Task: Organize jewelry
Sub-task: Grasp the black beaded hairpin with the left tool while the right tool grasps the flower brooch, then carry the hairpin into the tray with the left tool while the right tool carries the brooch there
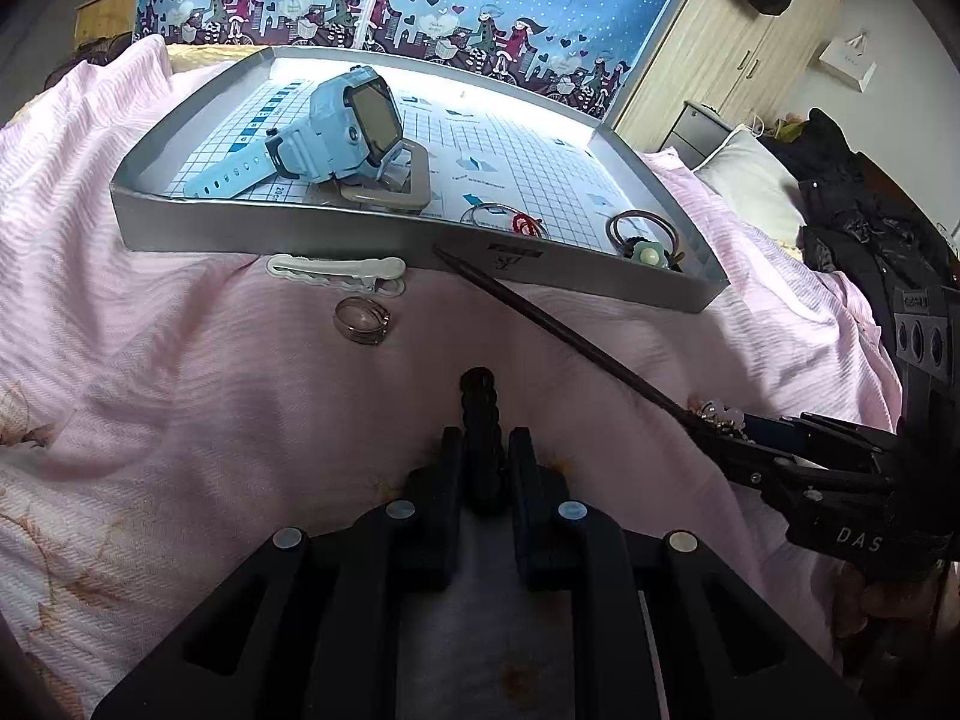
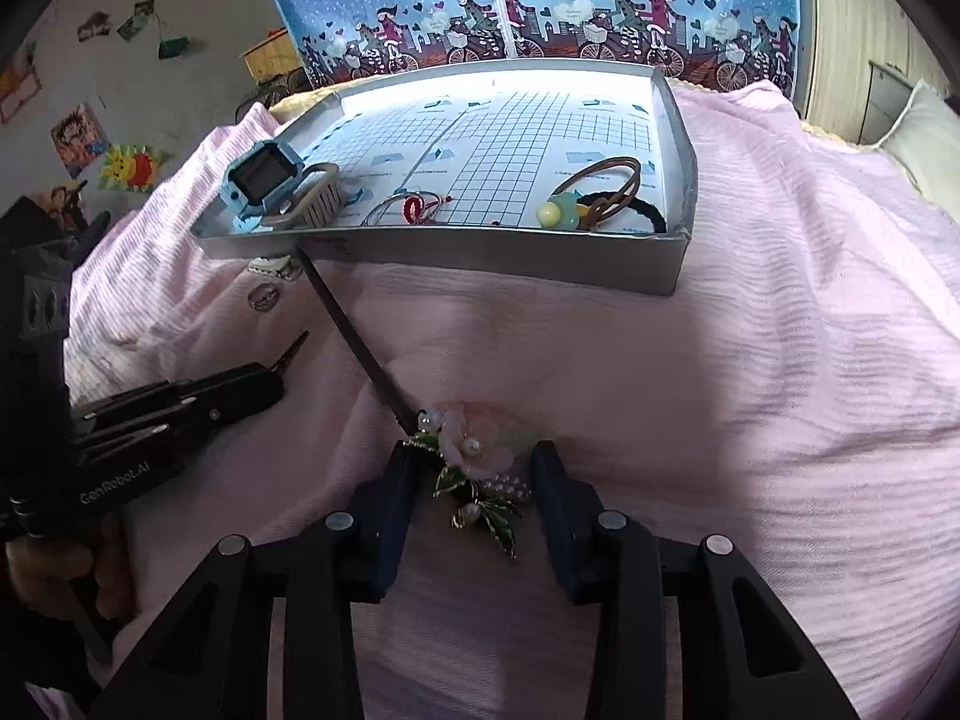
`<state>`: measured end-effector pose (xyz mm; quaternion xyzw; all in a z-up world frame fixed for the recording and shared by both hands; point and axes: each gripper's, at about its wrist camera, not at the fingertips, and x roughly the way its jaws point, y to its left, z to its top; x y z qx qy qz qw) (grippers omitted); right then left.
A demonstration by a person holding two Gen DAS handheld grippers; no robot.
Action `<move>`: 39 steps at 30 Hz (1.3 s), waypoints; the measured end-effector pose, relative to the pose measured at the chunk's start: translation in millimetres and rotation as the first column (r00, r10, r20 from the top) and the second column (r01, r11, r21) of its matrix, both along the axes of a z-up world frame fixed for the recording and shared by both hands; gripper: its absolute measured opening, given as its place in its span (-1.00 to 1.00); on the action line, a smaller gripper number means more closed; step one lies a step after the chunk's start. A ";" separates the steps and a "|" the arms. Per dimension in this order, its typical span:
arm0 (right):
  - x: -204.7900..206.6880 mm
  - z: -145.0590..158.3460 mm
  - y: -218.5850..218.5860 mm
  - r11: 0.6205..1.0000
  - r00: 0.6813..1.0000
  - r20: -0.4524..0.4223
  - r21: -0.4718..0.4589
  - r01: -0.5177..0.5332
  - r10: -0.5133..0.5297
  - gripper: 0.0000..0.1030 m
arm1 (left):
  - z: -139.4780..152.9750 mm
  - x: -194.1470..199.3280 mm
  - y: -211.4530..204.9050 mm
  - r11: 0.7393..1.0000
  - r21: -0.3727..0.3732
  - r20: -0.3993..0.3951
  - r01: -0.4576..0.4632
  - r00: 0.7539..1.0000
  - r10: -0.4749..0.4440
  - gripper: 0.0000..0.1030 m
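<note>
Bed: pink blanket (image 1: 180,360) under everything; a grey tray (image 2: 510,252) sits on it at 12 o'clock from both tools.
Clip: white hair clip (image 1: 336,272) on the blanket, just outside the tray's near wall, toward 11 o'clock in the left view.
Ring: metal ring (image 1: 361,329) on the blanket just below the clip.
Watch: blue watch (image 1: 336,126) in the tray's left part, propped against a beige buckle-like piece (image 1: 396,192) (what it is, I cannot tell).
Left tool: left tool (image 1: 485,450) narrow, its fingers (image 1: 447,480) closed against a black twisted band (image 1: 482,414) that sticks out toward 12 o'clock.
Bangles: thin wire rings with a red cord (image 2: 414,207) in the tray's near middle.
Hairpin: dark stick (image 2: 354,330) runs from the tray's near wall down to a pink flower head (image 2: 474,441) with pearls and green leaves.
Right tool: right tool (image 2: 474,480) wide, one finger either side of the flower head (contact not clear), low over the blanket.
Hair ties: brown loops (image 2: 606,186), a black band and a pale green bead flower (image 2: 555,214) in the tray's right near corner.
</note>
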<state>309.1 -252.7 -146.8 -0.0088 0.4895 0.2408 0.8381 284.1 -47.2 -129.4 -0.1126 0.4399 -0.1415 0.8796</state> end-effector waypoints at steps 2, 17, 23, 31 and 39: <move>0.2 0.5 -2.1 1.000 1.000 -0.003 0.012 0.004 -0.004 -0.33 | 0.3 -0.8 -0.8 1.000 0.007 0.006 -0.003 1.000 0.003 -0.77; -11.8 8.0 -6.0 0.999 0.999 -0.020 0.029 -0.026 0.026 -0.59 | 4.0 -16.5 3.9 0.999 -0.015 0.021 -0.042 0.999 0.043 -0.77; -14.8 6.1 15.9 0.993 0.995 0.044 -0.079 -0.084 0.088 -0.08 | 4.4 -18.7 5.5 0.999 -0.032 0.034 -0.043 0.998 0.044 -0.77; -12.8 3.1 29.6 0.986 0.989 0.092 -0.132 -0.103 0.116 -0.12 | 4.0 -21.4 6.8 0.998 -0.049 0.054 -0.044 0.997 0.046 -0.77; -13.7 2.3 36.6 0.973 0.984 0.138 -0.216 -0.083 0.115 0.20 | 4.5 -22.4 7.7 0.998 -0.049 0.055 -0.046 0.997 0.048 -0.77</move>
